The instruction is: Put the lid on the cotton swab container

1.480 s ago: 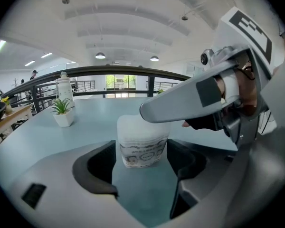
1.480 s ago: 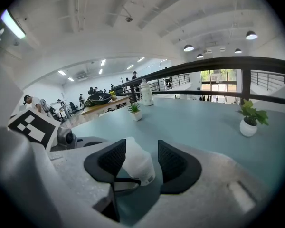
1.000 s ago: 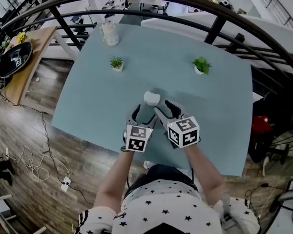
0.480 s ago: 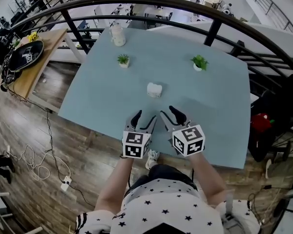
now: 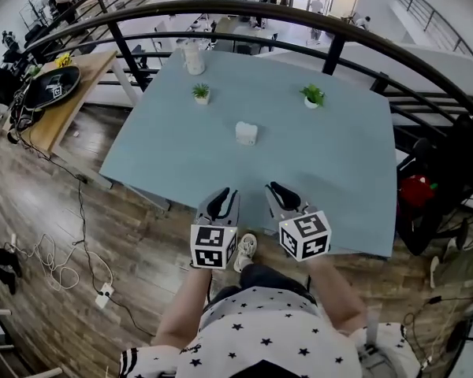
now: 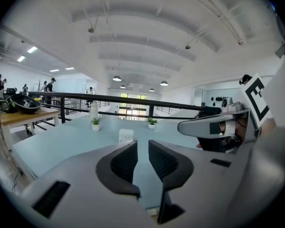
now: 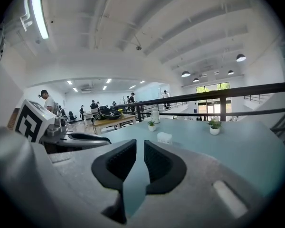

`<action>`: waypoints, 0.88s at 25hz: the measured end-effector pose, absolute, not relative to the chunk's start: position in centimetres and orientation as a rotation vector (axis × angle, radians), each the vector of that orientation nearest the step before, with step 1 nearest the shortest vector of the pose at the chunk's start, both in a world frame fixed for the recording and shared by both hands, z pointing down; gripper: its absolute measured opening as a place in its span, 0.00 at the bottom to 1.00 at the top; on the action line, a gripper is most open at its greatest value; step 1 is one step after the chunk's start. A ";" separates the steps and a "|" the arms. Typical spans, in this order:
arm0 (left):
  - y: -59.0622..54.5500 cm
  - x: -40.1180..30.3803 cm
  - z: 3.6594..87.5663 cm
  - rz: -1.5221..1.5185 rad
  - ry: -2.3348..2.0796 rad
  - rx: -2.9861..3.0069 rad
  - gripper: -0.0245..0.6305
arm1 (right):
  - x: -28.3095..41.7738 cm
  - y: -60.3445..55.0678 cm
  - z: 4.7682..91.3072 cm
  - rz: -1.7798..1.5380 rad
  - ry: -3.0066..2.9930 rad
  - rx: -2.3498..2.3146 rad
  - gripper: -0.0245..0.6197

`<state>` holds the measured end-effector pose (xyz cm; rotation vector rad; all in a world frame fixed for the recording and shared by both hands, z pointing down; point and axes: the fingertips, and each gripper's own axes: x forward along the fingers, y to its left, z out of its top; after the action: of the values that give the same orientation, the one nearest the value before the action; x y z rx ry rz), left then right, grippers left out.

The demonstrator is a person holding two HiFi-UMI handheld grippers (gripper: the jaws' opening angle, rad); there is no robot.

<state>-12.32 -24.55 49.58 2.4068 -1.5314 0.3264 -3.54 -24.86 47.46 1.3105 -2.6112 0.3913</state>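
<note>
From the head view, your left gripper (image 5: 223,197) and right gripper (image 5: 277,189) hover at the near edge of the blue table (image 5: 339,172). Both are well apart from the cotton swab container (image 5: 247,133), which stands alone mid-table. Potted plants (image 5: 200,93) and a pale bottle (image 5: 194,57) stand beyond it, a black railing (image 5: 221,6) arcs behind, and only here do you see cables (image 5: 55,266) on the floor. Left gripper view: the jaws have just been closing, a thin gap is left with nothing in it, and the container is straight ahead. Right gripper view: same story, jaws drawn nearly together and empty, with a wooden bench (image 7: 111,120) off left. The container's print is too small to read.
</note>
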 end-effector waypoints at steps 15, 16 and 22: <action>-13.5 -12.3 48.2 0.257 -1.501 2.419 0.06 | -3.0 -14.3 46.5 0.341 -2.660 1.263 0.05; -13.1 -12.3 48.2 0.251 -1.499 2.418 0.05 | -2.9 -13.9 46.6 0.341 -2.662 1.262 0.05; -11.6 -12.2 48.2 0.244 -1.485 2.423 0.04 | -2.3 -12.4 46.2 0.325 -2.667 1.296 0.05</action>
<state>-12.22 -11.56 48.20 2.4228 -1.4854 0.2439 -2.35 -12.45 46.18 1.2963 -2.6666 0.3249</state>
